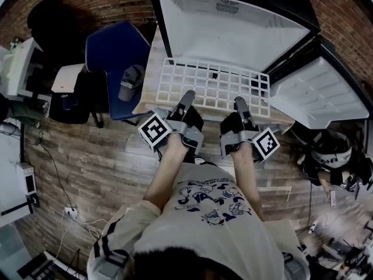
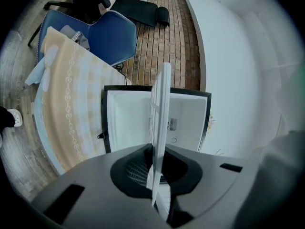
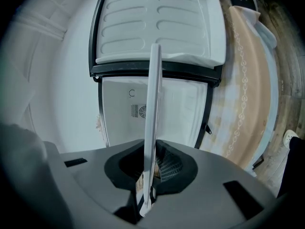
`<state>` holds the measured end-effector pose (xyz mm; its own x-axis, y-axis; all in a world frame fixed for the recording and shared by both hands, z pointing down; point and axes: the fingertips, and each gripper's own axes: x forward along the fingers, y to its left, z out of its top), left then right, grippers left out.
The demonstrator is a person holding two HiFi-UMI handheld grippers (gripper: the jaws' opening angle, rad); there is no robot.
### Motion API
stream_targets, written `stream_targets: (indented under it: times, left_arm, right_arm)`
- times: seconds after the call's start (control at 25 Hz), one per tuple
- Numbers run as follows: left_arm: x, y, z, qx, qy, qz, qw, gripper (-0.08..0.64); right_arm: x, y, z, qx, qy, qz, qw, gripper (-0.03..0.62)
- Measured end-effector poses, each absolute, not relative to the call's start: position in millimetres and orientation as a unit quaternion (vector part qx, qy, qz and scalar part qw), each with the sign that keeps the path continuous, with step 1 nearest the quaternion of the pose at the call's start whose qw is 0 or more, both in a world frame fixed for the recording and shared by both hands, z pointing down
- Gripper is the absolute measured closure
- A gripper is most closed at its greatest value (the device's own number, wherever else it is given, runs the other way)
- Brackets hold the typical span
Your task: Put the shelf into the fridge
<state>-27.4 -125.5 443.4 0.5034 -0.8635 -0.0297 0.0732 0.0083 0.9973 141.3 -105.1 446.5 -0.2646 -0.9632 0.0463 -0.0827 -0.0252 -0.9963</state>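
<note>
- The left gripper point(image 1: 187, 97) and the right gripper point(image 1: 239, 104) have their fingers clamped on the shelf point(image 1: 213, 86), held flat just before the open fridge point(image 1: 233, 37).
- It is better to keep it level and push both sides evenly.

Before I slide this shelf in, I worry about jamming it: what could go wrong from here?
The left gripper and right gripper pinch only the near edge of the shelf, so its far end may sag or slip out. The shelf looks almost as wide as the opening of the fridge; slightly skewed, a corner could catch on the frame. The open door stands close to the shelf's right corner and might be bumped.
</note>
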Motion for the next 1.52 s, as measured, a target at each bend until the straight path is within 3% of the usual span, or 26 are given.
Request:
stream_targets:
  times: [1.52]
  left_arm:
    - [-10.5,-197.6,440.8,0.601,-0.312,-0.357,0.643,0.522]
  right_arm:
    - [157.1,-176.9,441.1,-0.466,0.559,-0.541,0.422,0.541]
